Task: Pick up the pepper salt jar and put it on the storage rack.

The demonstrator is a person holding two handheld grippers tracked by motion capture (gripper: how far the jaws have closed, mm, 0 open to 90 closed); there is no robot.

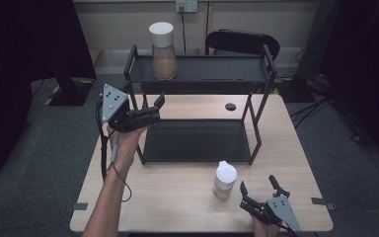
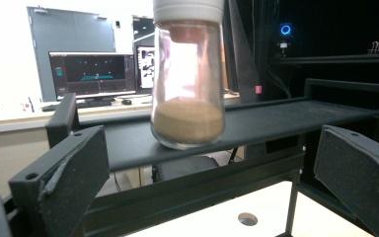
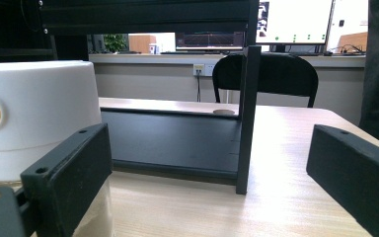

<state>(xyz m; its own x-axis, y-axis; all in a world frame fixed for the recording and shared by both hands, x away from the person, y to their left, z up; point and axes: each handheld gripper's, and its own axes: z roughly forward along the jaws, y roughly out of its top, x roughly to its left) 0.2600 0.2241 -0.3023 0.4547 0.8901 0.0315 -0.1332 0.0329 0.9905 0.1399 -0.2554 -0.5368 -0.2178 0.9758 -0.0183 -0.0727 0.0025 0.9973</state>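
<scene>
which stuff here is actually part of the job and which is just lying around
In the job:
- tall jar on the rack's top shelf
- small jar on the table
- left claw, open, facing the tall jar
- right claw, open, beside the small jar

Lying about:
- chair
- wall socket

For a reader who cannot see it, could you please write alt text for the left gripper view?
A clear glass jar with a white lid and brown powder at its bottom stands on the top shelf of a black rack. The open left gripper points at it from the front, its two black jaws wide apart and touching nothing. Computer monitors glow behind.
</scene>
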